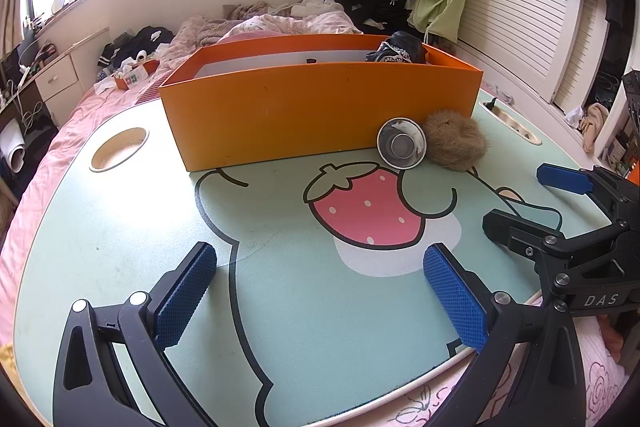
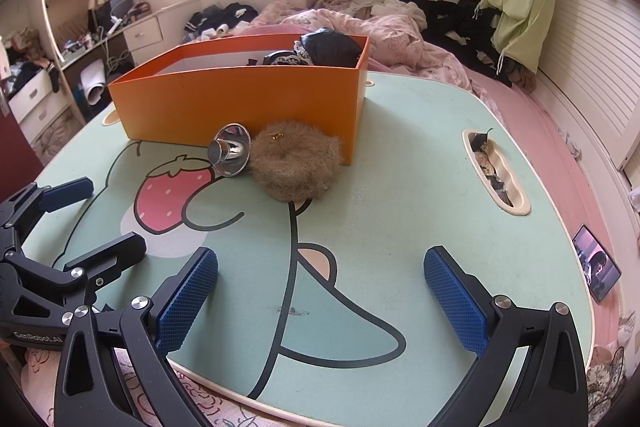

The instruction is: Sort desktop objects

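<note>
Left wrist view
- left gripper [image 1: 320, 291]: hovering over the near edge of the table [image 1: 120, 227], jaws spread wide, holding nothing.
- box [image 1: 320, 107]: orange, sitting at the far side of the table; already holding a dark bundle [image 1: 400, 47] at its right end, so it is likely serving as the sort bin.
- cup [image 1: 401, 143]: small metal one, lying on its side, mouth facing the camera, resting against the box front.
- scrunchie [image 1: 456, 141]: brown, fuzzy, sitting just right of the cup and touching it, also up against the box.
- relative to jaws: both items are lying well ahead and right of centre, nothing between the pads.
- right gripper [image 1: 528, 195]: showing at the right edge, jaws apart, empty.

Right wrist view
- right gripper [image 2: 320, 291]: jaws spread, empty, hanging over the near table edge.
- scrunchie [image 2: 296, 163]: lying ahead and slightly left of the jaw gap, well apart from the pads (the closer target for this side, I'd judge).
- cup [image 2: 230, 149]: tipped over, base pointing toward the camera, touching the scrunchie's left side.
- box [image 2: 240, 99]: standing directly behind both.
- left gripper [image 2: 76, 215]: showing at the left edge, jaws open.
- tray slot [image 2: 496, 175]: recess at the table's right, holding small clutter; contents too small to tell.
- phone [image 2: 596, 267]: lying off the table's right edge.
</note>
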Demonstrator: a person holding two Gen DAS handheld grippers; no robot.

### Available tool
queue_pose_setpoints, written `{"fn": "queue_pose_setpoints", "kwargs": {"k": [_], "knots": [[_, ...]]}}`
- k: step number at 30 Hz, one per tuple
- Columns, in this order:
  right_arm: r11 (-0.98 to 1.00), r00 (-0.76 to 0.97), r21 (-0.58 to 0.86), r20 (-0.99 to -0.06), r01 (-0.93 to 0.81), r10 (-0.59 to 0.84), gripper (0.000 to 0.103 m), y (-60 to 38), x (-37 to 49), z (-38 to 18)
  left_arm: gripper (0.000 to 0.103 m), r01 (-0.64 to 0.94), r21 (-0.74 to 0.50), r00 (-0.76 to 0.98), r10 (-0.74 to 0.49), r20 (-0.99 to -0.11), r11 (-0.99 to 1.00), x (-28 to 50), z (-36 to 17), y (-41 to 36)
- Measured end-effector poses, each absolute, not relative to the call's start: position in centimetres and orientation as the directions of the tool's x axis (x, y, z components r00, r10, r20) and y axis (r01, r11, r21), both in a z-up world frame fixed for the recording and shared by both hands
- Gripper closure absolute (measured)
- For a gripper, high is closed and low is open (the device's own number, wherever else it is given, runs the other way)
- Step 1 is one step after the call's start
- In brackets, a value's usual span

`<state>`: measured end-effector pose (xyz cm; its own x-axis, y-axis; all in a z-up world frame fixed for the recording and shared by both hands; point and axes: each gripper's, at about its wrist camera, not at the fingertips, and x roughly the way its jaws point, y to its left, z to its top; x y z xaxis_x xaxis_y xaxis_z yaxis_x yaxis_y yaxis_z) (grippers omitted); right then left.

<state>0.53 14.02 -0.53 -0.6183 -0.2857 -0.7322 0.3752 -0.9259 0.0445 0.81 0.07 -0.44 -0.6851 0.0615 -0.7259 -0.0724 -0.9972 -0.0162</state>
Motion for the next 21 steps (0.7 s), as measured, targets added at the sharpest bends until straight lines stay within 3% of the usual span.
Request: {"fn": "queue_pose_setpoints", "kwargs": {"k": [21], "knots": [[-0.926,-0.619,0.045,-0.731,0.376,-0.287,0.000,14.01,0.50,-0.36,0.000,-0.075,-0.015,-0.685,0.062,-0.726,-0.997,0.83,-0.46,0.03]]}}
